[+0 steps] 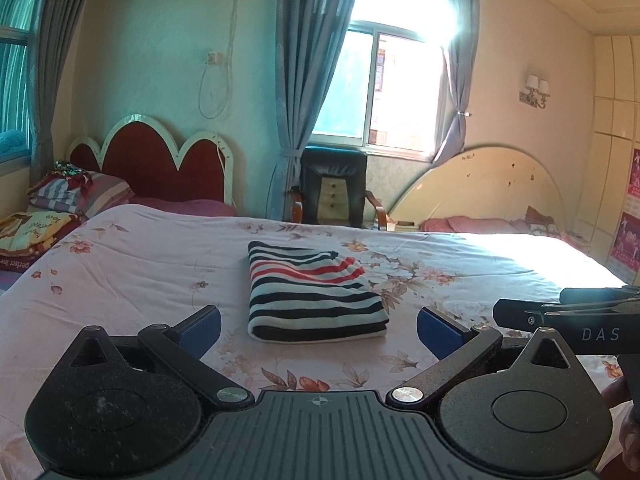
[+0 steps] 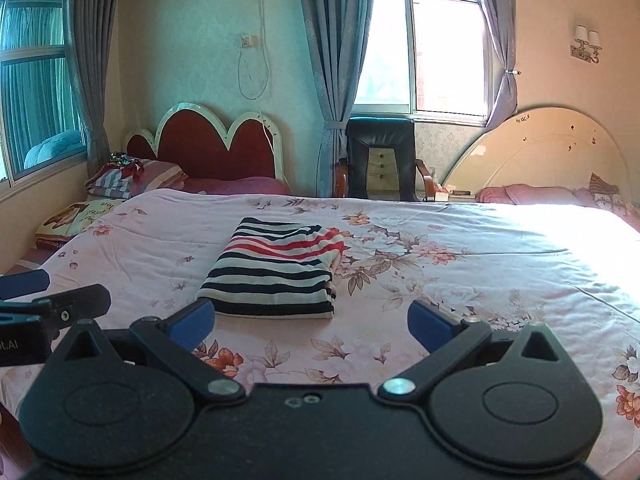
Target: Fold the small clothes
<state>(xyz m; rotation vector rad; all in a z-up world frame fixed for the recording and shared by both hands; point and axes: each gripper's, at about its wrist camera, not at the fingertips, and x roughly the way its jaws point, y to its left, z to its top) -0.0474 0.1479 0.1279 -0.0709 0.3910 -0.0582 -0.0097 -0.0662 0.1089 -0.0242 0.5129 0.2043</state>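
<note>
striped garment (image 1: 314, 292) — folded, on quilt (image 1: 140, 264) | ahead of both tongs — spread, empty

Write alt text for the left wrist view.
A folded striped garment lies on a floral bedspread, just beyond the open left gripper and its blue fingers. The right gripper shows at the right edge.

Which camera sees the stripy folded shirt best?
The left wrist view: the stripy folded shirt lies straight ahead, centred between the open left gripper fingers, its whole top and folded front edge visible. The right wrist view shows it too, but off to the left, with a blue fingertip covering its near corner.
</note>
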